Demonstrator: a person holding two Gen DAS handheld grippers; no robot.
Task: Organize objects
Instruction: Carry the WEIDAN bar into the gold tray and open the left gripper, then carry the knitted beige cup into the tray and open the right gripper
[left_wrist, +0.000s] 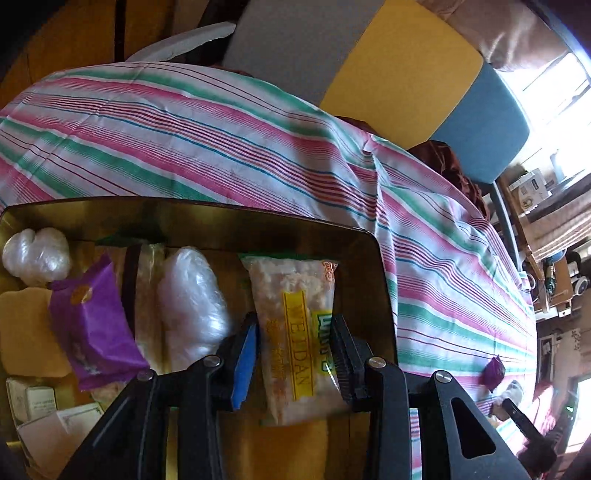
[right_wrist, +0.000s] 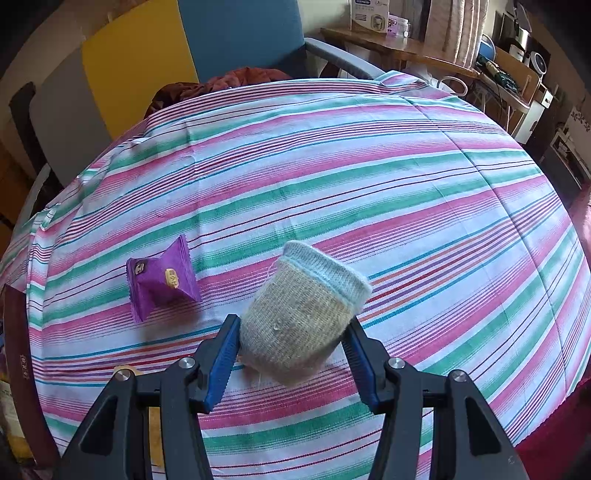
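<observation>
The left hand-held gripper (left_wrist: 295, 354) clamps one clear snack bag (left_wrist: 295, 332) over the tin tray (left_wrist: 384, 280), beside two plastic bundles (left_wrist: 192, 299). The right hand-held gripper (right_wrist: 291, 350) grips one knitted sock (right_wrist: 306, 314) on the striped surface (right_wrist: 369, 184), near one purple packet (right_wrist: 162, 280).

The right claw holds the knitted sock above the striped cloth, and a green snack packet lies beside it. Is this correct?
Not quite: the snack packet is purple, not green, as the right wrist view shows. The right claw does hold the knitted sock above the striped cloth.
</observation>
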